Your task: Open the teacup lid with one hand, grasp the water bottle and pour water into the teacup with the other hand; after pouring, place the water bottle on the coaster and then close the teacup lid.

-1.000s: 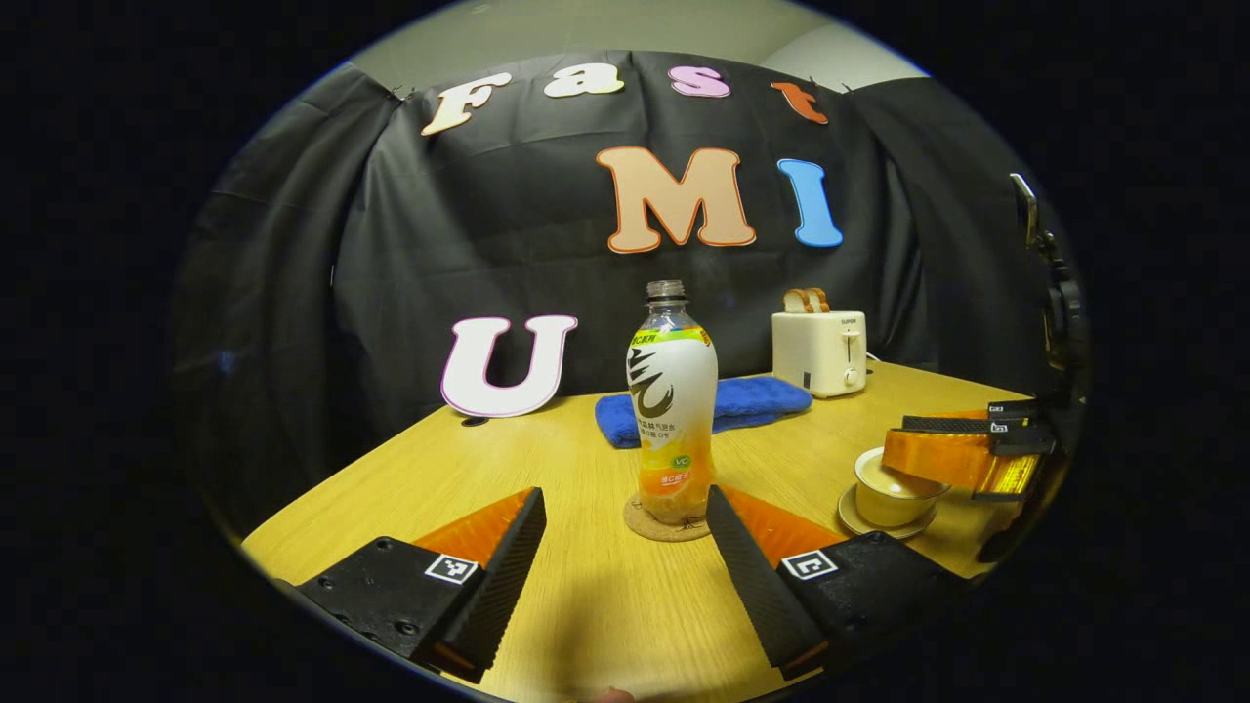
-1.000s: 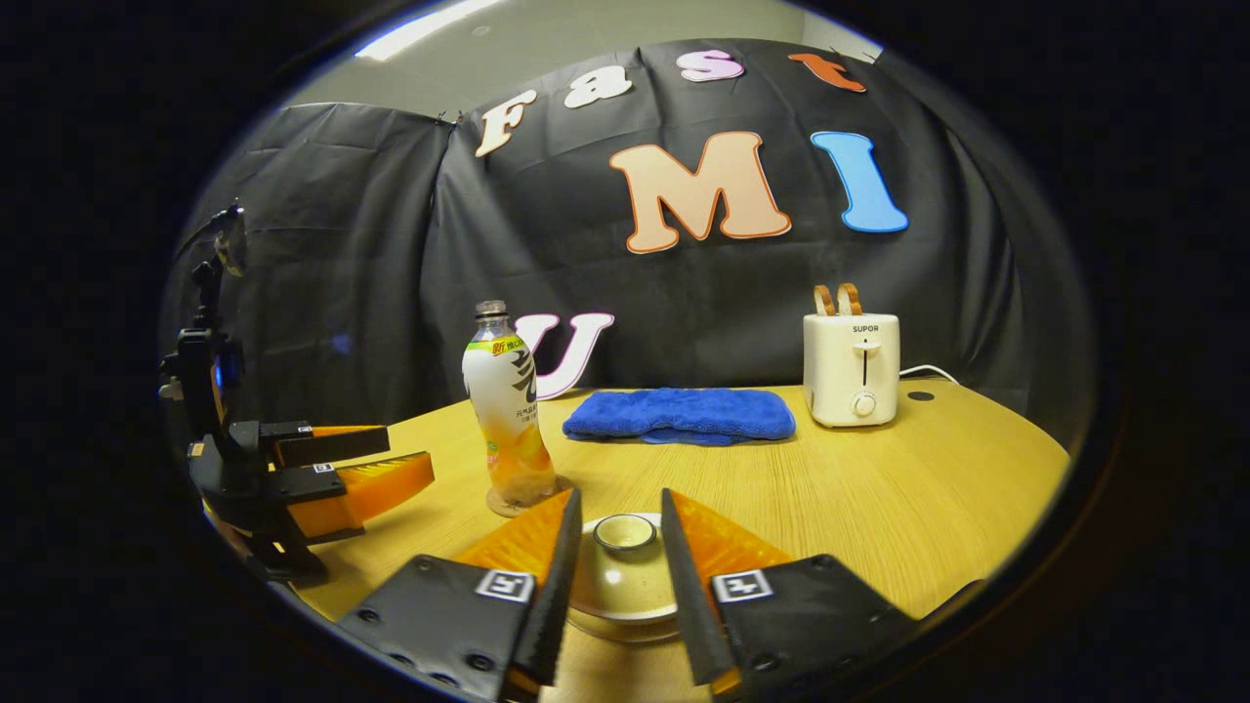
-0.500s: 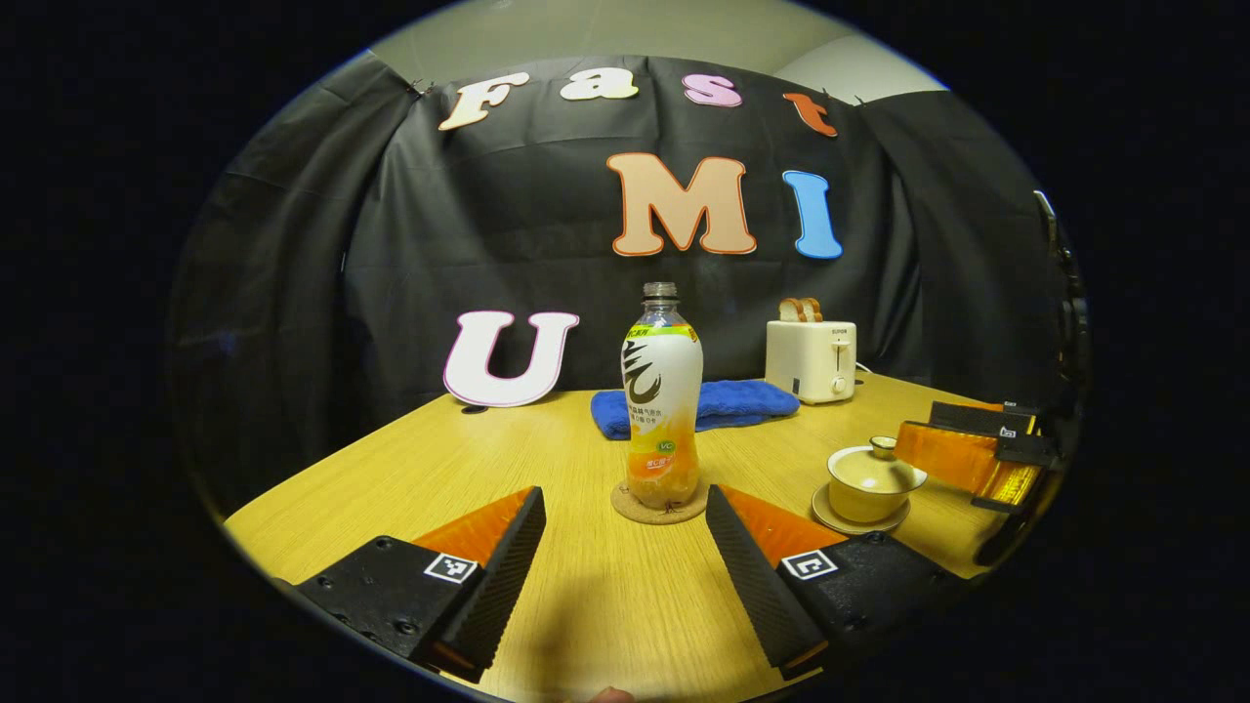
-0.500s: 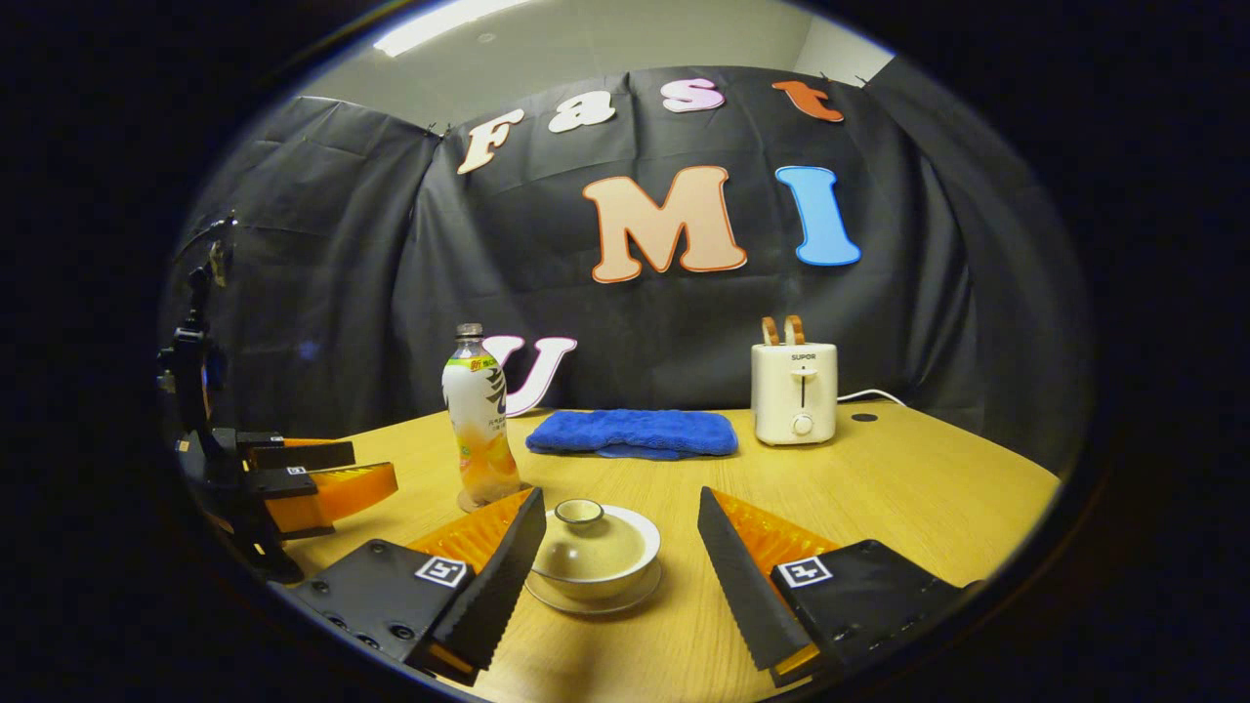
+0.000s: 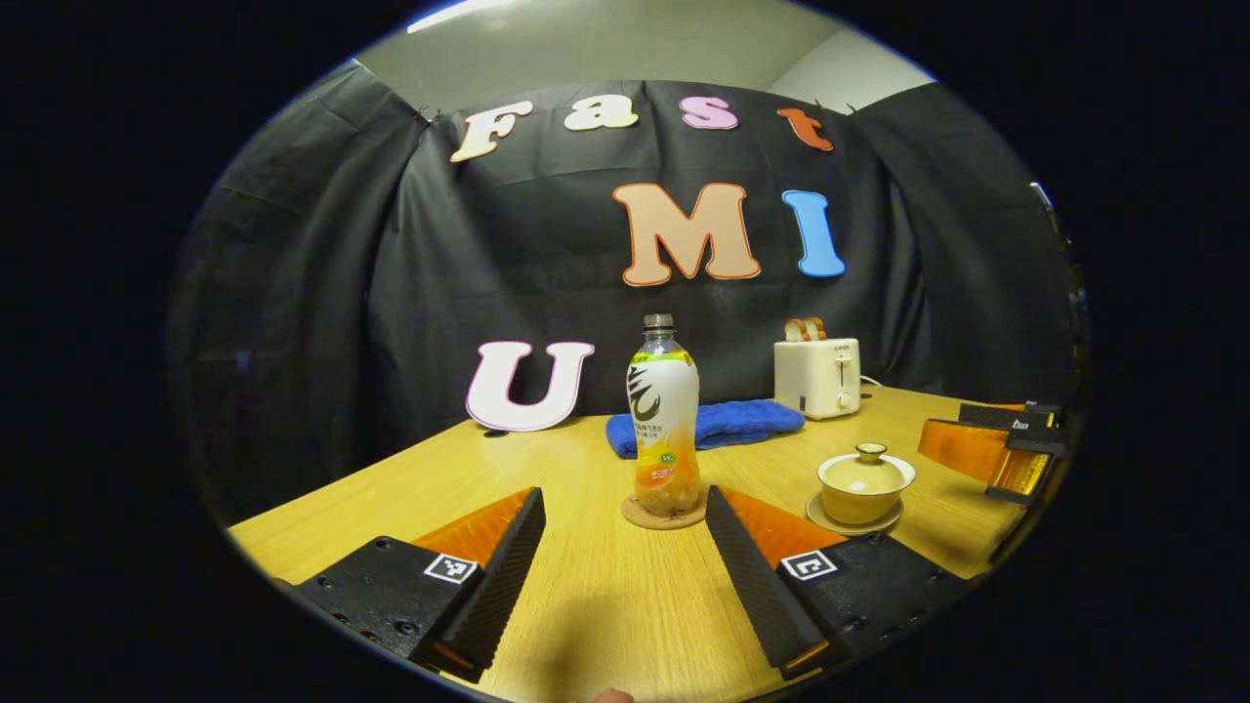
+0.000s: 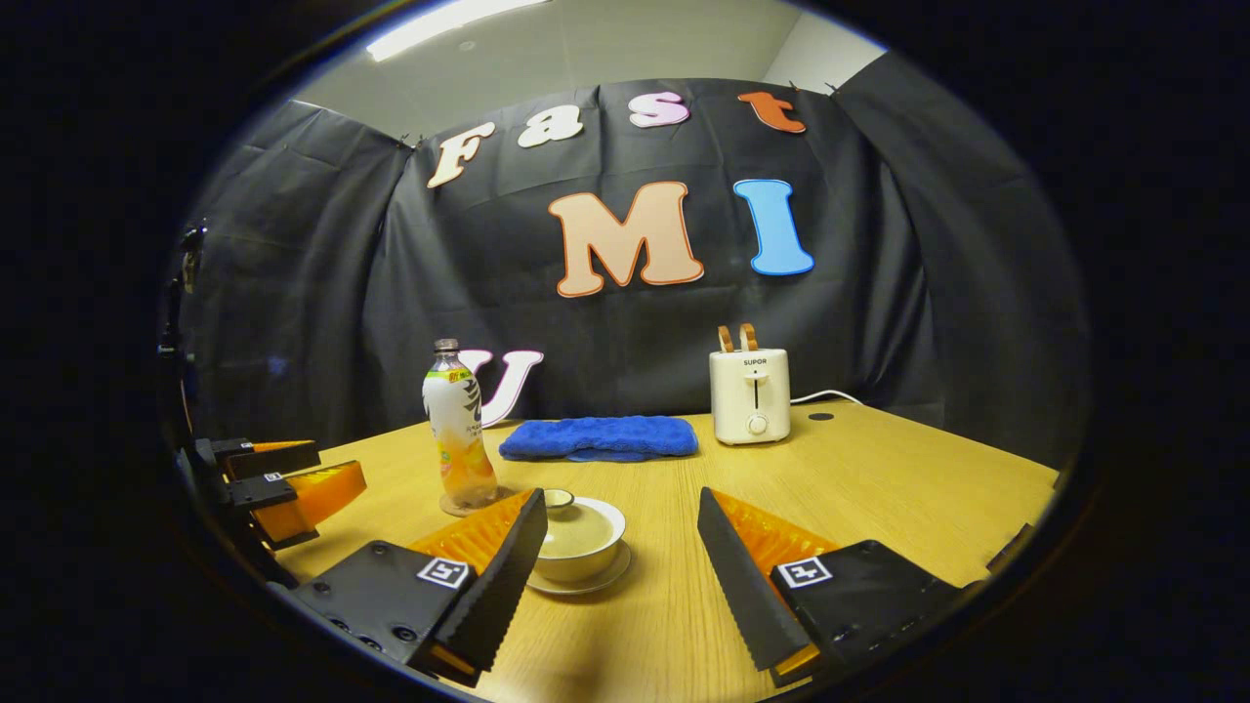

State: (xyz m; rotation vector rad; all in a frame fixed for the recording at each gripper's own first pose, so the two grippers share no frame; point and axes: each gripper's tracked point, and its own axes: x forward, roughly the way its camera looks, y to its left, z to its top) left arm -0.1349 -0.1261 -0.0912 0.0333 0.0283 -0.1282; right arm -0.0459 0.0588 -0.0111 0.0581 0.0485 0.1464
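left tongs point(image 5: 625, 547): jaws spread wide, nothing between them, low over the tabletop point(image 5: 586, 625). right tongs point(image 6: 625, 566): likewise spread wide and empty.

straight ahead of the left tongs, on their centre line and apart from both fingers, the water bottle point(image 5: 663, 420) stands upright on the coaster point(image 5: 662, 512), its long axis vertical. no cap is visible on its neck. the left tongs are the nearer pair to it.

ahead of the right tongs and off toward their left finger sits the teacup point(image 6: 576, 537) on its saucer point(image 6: 582, 581), with the lid point(image 6: 571, 525) seated on the cup and the knob uppermost. the cup is partly hidden behind that finger; whether it touches cannot be told. in the left gripper view the teacup stands to the right of the bottle, near it but clear.

judgement: bottle on coaster and lid on cup match the end state; neither pair needs to close on anything. any further move is a straight withdrawal, and the right tongs' left finger should clear the cup without brushing it.

farther back: a blue towel point(image 6: 598, 437) and a toaster point(image 6: 749, 395), well apart from the task's things.
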